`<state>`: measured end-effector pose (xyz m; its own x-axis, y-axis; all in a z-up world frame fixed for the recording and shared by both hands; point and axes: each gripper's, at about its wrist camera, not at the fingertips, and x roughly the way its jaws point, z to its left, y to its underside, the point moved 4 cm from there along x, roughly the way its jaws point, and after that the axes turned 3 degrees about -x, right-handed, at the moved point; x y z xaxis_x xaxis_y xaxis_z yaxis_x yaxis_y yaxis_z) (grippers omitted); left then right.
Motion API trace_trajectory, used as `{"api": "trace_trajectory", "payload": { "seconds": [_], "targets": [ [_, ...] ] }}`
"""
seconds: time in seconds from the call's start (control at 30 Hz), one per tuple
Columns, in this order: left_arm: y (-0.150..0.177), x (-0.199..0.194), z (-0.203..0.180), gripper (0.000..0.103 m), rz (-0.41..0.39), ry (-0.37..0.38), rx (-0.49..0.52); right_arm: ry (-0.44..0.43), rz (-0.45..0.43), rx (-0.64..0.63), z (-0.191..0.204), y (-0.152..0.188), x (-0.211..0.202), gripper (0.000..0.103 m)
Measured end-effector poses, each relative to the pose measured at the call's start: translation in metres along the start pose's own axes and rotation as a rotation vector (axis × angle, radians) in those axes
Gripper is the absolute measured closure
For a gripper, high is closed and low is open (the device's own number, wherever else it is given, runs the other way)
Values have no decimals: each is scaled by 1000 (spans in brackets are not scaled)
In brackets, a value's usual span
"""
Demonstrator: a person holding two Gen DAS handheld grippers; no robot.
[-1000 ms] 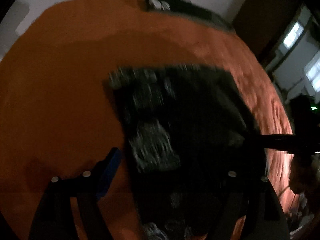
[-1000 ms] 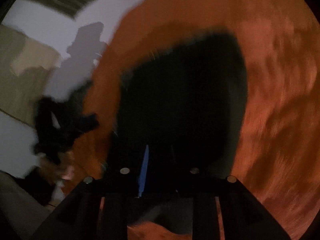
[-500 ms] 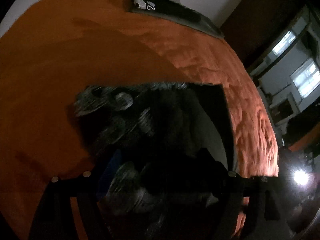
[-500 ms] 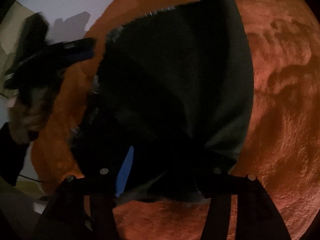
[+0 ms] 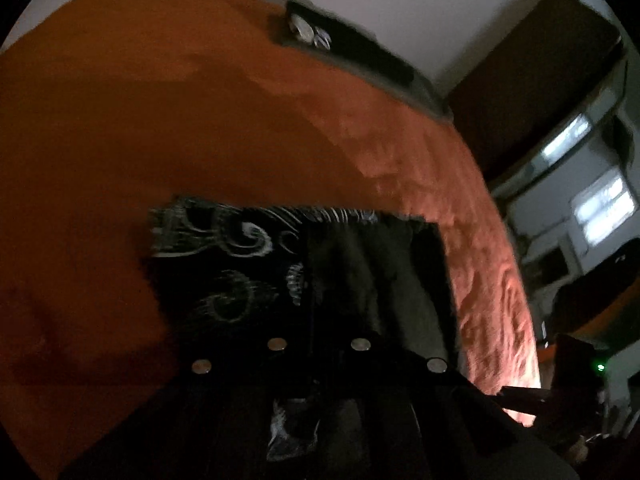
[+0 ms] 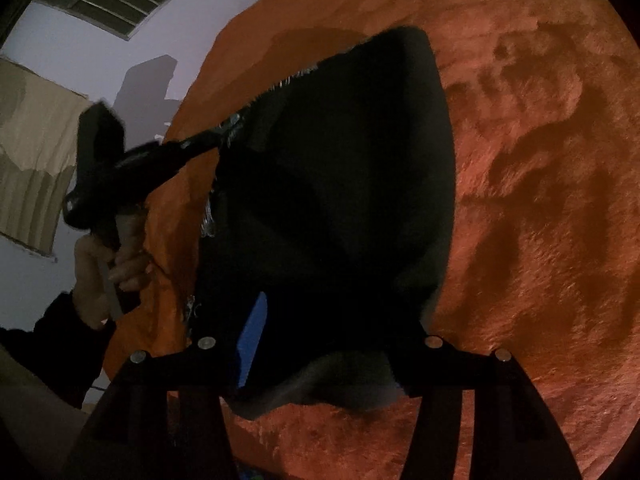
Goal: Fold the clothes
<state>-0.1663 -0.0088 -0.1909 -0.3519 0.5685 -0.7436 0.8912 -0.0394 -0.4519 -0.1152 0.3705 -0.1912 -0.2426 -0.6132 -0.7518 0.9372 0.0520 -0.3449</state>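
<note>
A black garment with a silver swirl print lies on the orange blanket. In the left wrist view my left gripper has its fingers close together, shut on the garment's near edge. In the right wrist view the same garment is a dark folded mass. My right gripper has its fingers spread wide around the garment's near edge, with a blue pad showing on the left finger. The left gripper shows in the right wrist view, pinching the garment's left edge.
The orange blanket covers a bed. A dark folded item with white marks lies at its far edge by the white wall. A dark cabinet and windows stand to the right. A hand holds the left gripper's handle.
The left gripper's fingers have closed together on the garment edge. The garment has been lifted and folded over, and the printed side now faces up at the far left.
</note>
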Motion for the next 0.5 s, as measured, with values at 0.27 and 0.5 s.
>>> {"api": "trace_trajectory", "payload": {
  "seconds": [0.27,0.5],
  "targets": [
    [-14,35,1,56,90,54,-65,-6,-23,48,-8,-18,-2,48],
    [-22,53,-23,71,66,-17,65,127,-19,11,1,-17,10,48]
  ]
}}
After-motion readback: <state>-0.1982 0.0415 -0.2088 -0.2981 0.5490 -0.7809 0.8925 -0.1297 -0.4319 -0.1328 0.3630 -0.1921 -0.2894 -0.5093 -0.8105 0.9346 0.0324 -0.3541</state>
